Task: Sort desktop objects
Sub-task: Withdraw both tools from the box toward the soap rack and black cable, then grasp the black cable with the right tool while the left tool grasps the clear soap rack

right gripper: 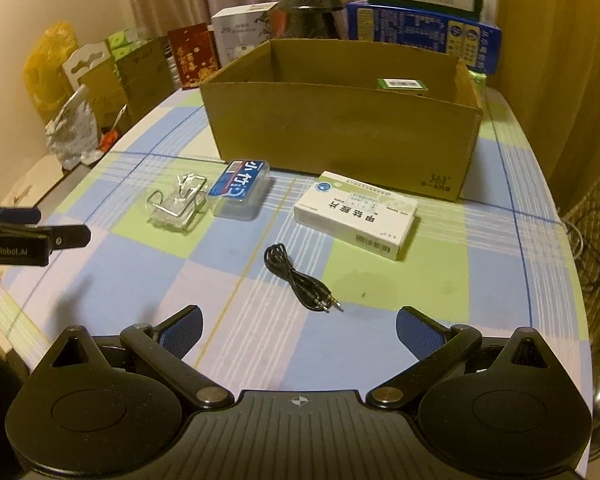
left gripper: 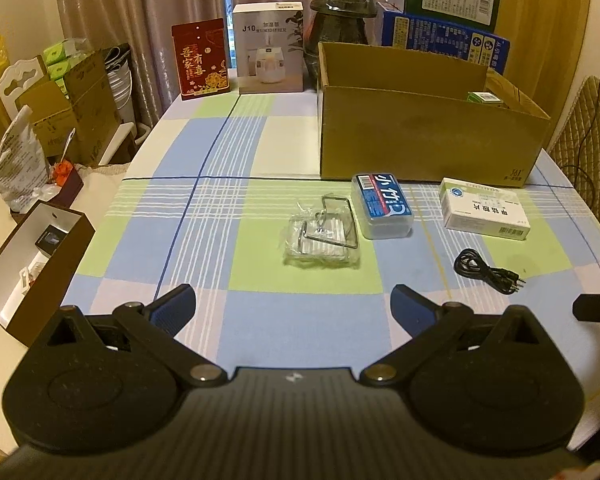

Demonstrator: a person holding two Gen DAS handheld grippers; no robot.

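Observation:
On the checked tablecloth lie a clear packet with a bent wire hook [left gripper: 322, 236] [right gripper: 178, 204], a blue-labelled clear plastic case [left gripper: 381, 205] [right gripper: 240, 192], a white medicine box [left gripper: 483, 208] [right gripper: 356, 214] and a coiled black audio cable [left gripper: 486, 270] [right gripper: 300, 278]. Behind them stands an open cardboard box [left gripper: 420, 140] [right gripper: 340, 132] with a small green box [left gripper: 485, 98] [right gripper: 402, 83] inside. My left gripper [left gripper: 294, 306] is open and empty, short of the packet; it also shows at the left edge of the right wrist view [right gripper: 32, 236]. My right gripper [right gripper: 300, 330] is open and empty, just short of the cable.
At the table's back stand a red card box [left gripper: 200, 60], a white humidifier box [left gripper: 269, 48], a dark lamp-like object [left gripper: 342, 12] and blue and green cartons [left gripper: 448, 28]. Cardboard boxes and bags [left gripper: 60, 120] crowd the floor left of the table. A chair [left gripper: 588, 128] stands right.

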